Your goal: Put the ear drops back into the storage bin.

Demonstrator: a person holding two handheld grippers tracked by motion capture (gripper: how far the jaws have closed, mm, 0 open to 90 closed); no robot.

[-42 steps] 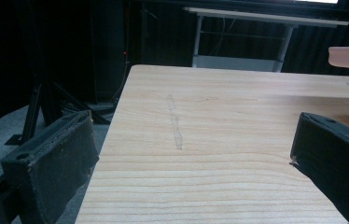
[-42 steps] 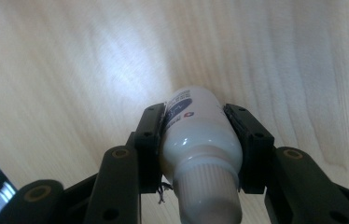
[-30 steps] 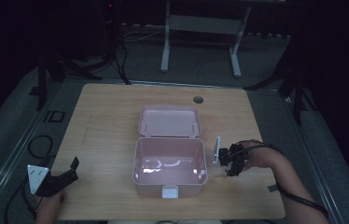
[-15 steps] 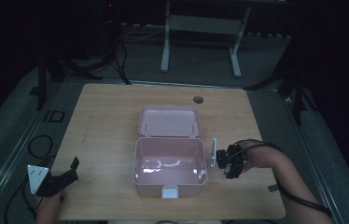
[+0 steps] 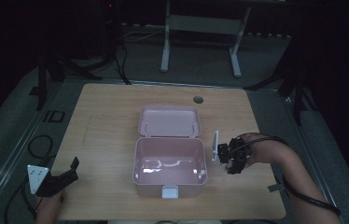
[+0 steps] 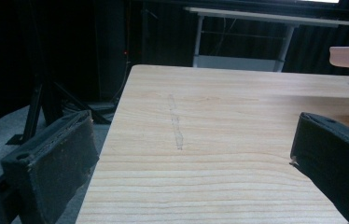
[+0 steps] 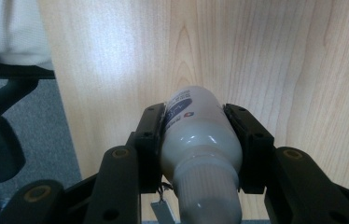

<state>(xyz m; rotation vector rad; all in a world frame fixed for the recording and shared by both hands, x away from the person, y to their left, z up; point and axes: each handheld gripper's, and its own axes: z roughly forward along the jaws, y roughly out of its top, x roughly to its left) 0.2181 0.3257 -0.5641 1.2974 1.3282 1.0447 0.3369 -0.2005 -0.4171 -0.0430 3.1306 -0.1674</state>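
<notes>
Light wooden table point(image 5: 107, 121); open pink box point(image 5: 170, 163) sits on it.

Bare table point(image 5: 107, 135) lay wide on the left; the open pink box point(image 5: 170, 161) blocked the middle, its lid point(image 5: 169, 121) flat behind, a narrow strip remaining right.

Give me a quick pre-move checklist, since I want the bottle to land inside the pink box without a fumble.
1. Right gripper clamped on the white bottle: ok, both pads press its sides.
2. Pink box open, lid laid back: ok.
3. Room inside the box: cannot tell; glare on the floor, something pale may lie there.
4. Left gripper away from the box: ok, at the table's near left corner, jaws open, nothing between them.
5. Bottle above the box rim: cannot tell.
</notes>
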